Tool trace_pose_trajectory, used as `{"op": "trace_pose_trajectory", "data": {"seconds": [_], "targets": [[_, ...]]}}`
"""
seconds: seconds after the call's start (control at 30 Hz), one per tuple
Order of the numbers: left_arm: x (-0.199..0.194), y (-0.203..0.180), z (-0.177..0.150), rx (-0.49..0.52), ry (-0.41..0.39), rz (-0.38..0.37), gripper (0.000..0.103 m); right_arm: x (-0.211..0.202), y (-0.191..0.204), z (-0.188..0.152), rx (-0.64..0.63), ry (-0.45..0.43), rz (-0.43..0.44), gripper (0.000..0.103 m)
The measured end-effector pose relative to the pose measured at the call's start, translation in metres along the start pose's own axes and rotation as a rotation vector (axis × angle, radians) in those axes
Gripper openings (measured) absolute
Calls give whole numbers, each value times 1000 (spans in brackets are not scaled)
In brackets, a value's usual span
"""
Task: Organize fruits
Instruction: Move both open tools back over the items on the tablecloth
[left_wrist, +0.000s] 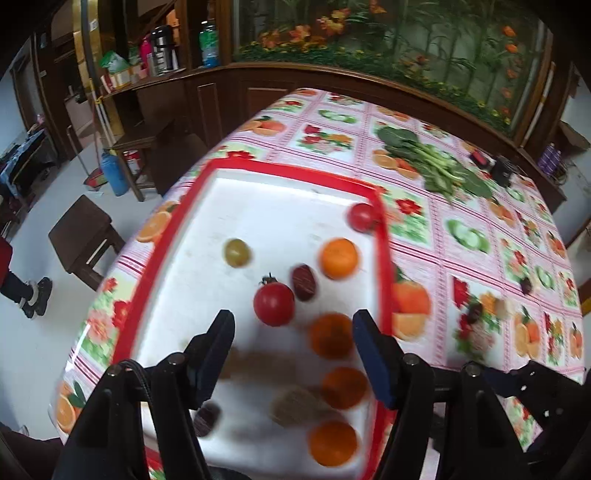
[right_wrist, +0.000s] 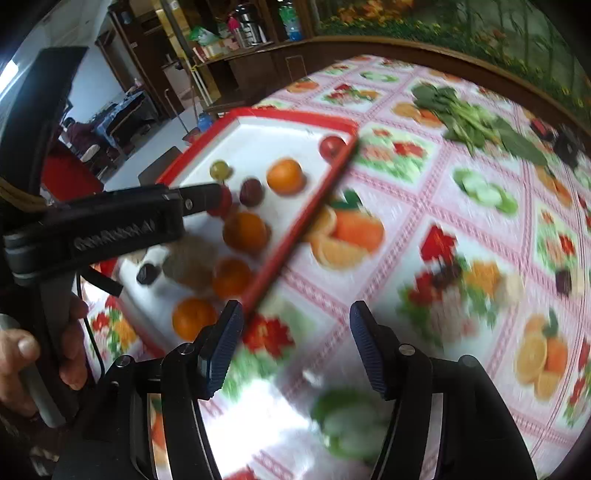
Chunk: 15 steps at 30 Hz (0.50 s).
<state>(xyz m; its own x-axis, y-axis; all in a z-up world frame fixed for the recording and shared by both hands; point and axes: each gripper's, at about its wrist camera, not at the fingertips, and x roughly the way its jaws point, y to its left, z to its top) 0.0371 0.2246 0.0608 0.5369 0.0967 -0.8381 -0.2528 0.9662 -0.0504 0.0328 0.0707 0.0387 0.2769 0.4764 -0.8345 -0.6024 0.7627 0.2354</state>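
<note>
Both grippers are hovering empty, fingers apart: left gripper (left_wrist: 293, 323) over the tray (left_wrist: 384, 258), right gripper (right_wrist: 295, 314) just beside it. Fruits (mostly oranges (left_wrist: 339, 258)) are sitting loose inside the tray; a careless nudge could roll them.

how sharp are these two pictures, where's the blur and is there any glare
Left wrist view: tray centre fairly sharp, near oranges smeared, edges curved by the fisheye. Right wrist view: heavier motion blur over the tablecloth, white glare near the bottom between the right gripper jaws.
</note>
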Motion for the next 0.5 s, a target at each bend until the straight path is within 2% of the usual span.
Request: {"op": "trace_pose_trajectory", "data": {"seconds": [0.1,0.23,0.5], "targets": [[-9,-20,-10,30,-4,-31,75,-7,-11,-21,29,18,4,60],[-16,-54,-23,90,7,-73,75,-19,-30,-46,74,25,5,63],[-3,-126,-34,213,63,-142,76,-56,-111,-84,248,-18,-79,68]]}}
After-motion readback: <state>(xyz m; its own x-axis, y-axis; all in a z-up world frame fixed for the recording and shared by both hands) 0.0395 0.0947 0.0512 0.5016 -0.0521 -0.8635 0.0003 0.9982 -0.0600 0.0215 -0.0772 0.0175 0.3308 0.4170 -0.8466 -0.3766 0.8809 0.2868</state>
